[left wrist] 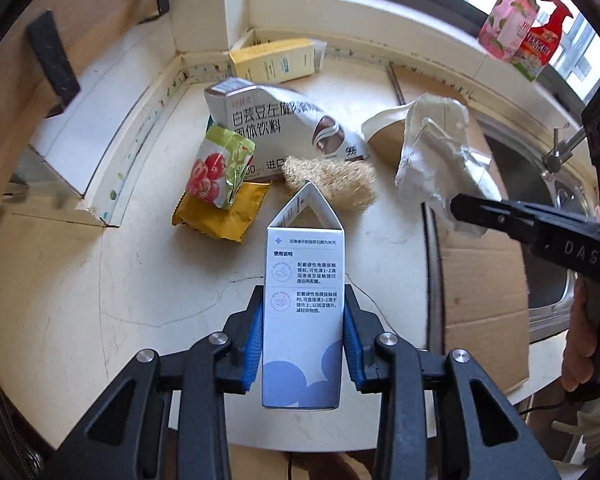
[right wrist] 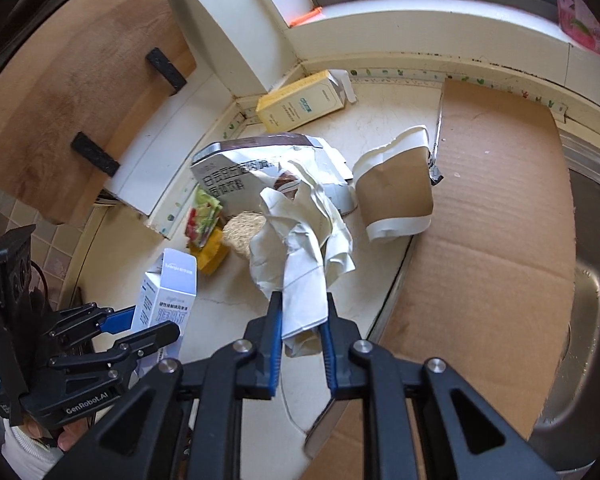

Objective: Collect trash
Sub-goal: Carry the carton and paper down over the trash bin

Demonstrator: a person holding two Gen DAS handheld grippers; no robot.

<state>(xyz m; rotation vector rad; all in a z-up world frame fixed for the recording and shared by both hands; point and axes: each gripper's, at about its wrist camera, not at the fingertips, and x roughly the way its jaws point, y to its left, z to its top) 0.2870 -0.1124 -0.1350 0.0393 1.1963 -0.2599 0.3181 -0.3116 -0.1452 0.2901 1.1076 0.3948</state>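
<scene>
My left gripper (left wrist: 303, 320) is shut on a small white and blue carton (left wrist: 303, 312), held up above the counter; the same carton (right wrist: 168, 296) and left gripper (right wrist: 148, 326) show at the lower left of the right wrist view. My right gripper (right wrist: 300, 316) is shut on a crumpled white paper wad (right wrist: 300, 248), lifted off the pile; from the left wrist view the wad (left wrist: 432, 160) hangs from the right gripper (left wrist: 460, 210). On the counter lie a grey drink box (left wrist: 268, 132), a tomato-print packet (left wrist: 216, 168), a yellow wrapper (left wrist: 220, 212), a fibre scrubber (left wrist: 328, 178), a yellow box (left wrist: 276, 62) and a tipped brown paper cup (right wrist: 396, 196).
Flat cardboard (right wrist: 488, 216) covers the counter's right side beside a steel sink (right wrist: 588, 280). A wooden board with black handles (right wrist: 80, 88) leans at the left. Spray bottles (left wrist: 536, 28) stand on the window sill. A hand (left wrist: 580, 340) holds the right gripper.
</scene>
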